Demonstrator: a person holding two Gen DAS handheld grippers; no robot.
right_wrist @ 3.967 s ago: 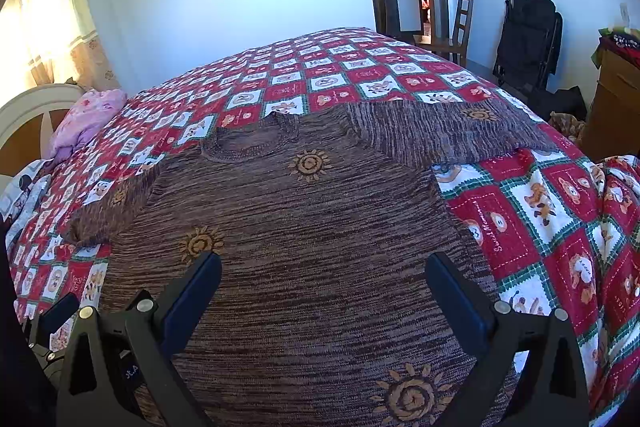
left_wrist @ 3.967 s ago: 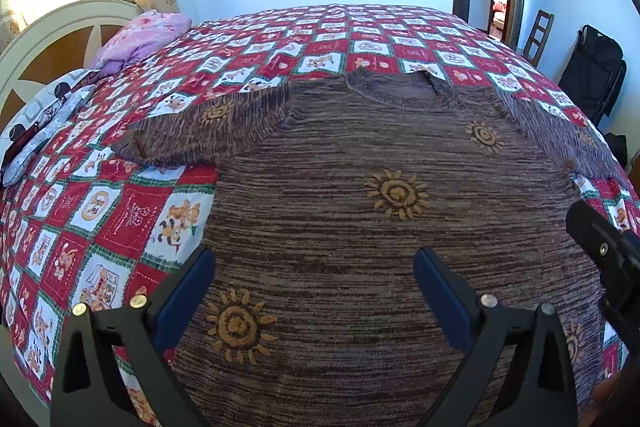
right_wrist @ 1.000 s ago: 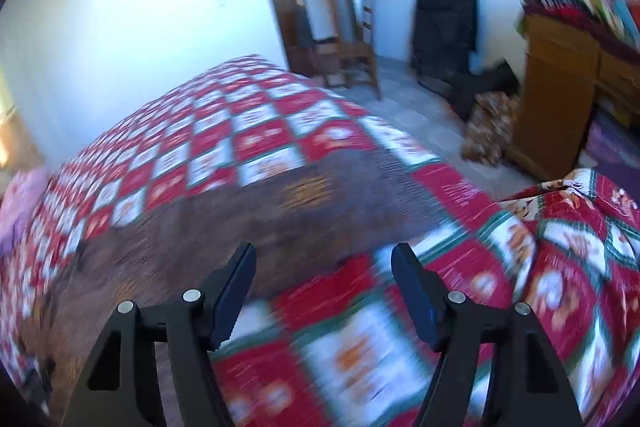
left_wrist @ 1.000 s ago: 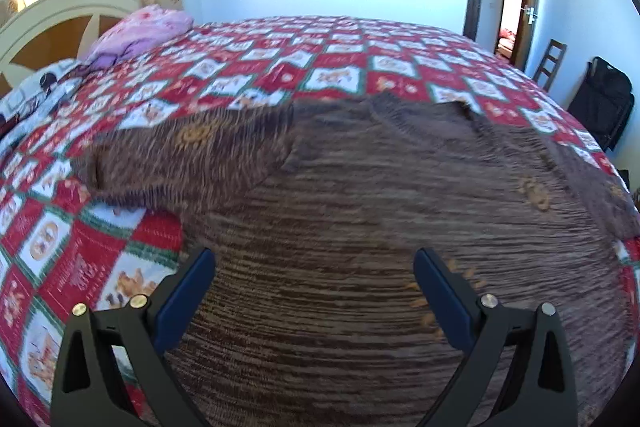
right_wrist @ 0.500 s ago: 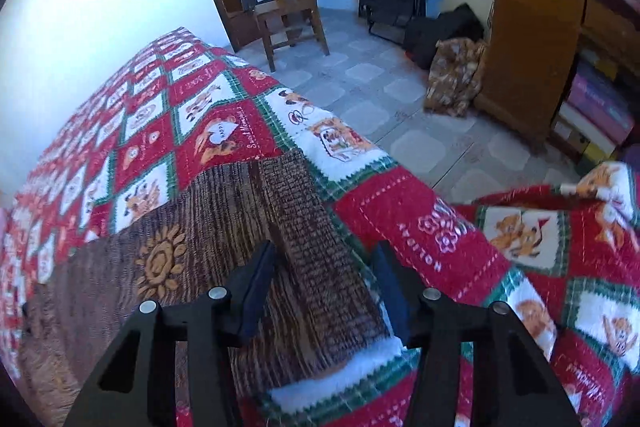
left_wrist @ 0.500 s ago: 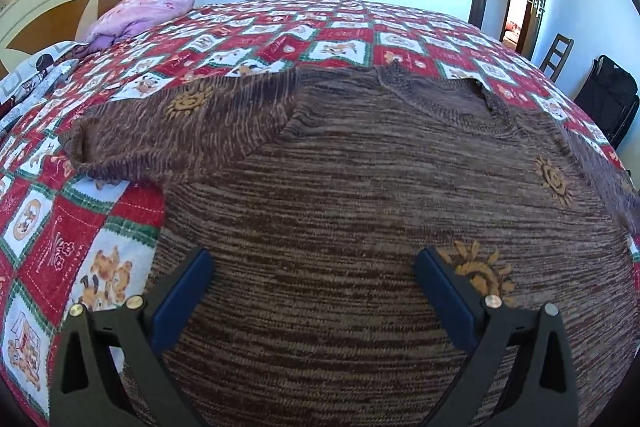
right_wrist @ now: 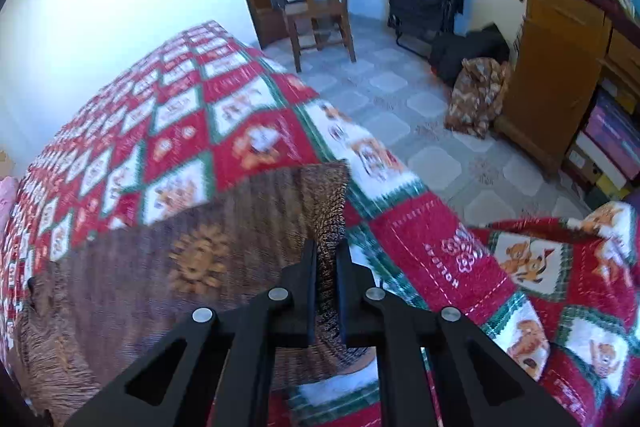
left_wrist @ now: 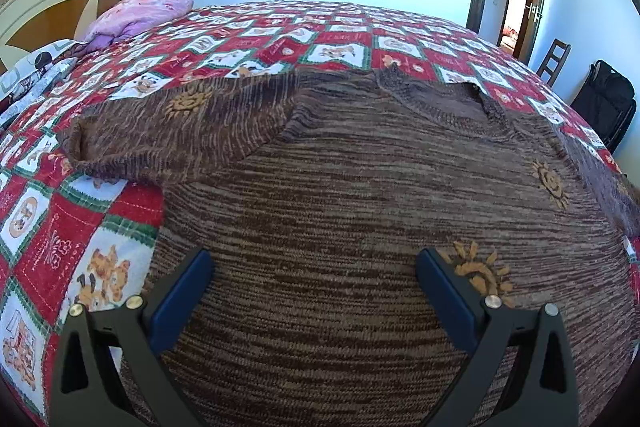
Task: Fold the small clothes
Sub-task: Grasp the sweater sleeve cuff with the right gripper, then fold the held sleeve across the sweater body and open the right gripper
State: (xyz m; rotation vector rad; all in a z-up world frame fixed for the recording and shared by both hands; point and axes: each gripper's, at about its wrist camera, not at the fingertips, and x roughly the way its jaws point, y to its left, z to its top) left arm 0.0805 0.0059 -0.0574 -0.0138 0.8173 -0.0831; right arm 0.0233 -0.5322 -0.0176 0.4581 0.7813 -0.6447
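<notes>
Right tongs [right_wrist: 327, 255] pinching sweater cuff [right_wrist: 326, 199]

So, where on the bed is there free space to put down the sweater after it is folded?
The quilt lies bare beyond the sweater's collar, up to the far wall, and left of the body, below the spread sleeve. The pink bedding crowds the headboard corner. On the other side, only a strip of quilt borders the cuff held by the right gripper.
</notes>
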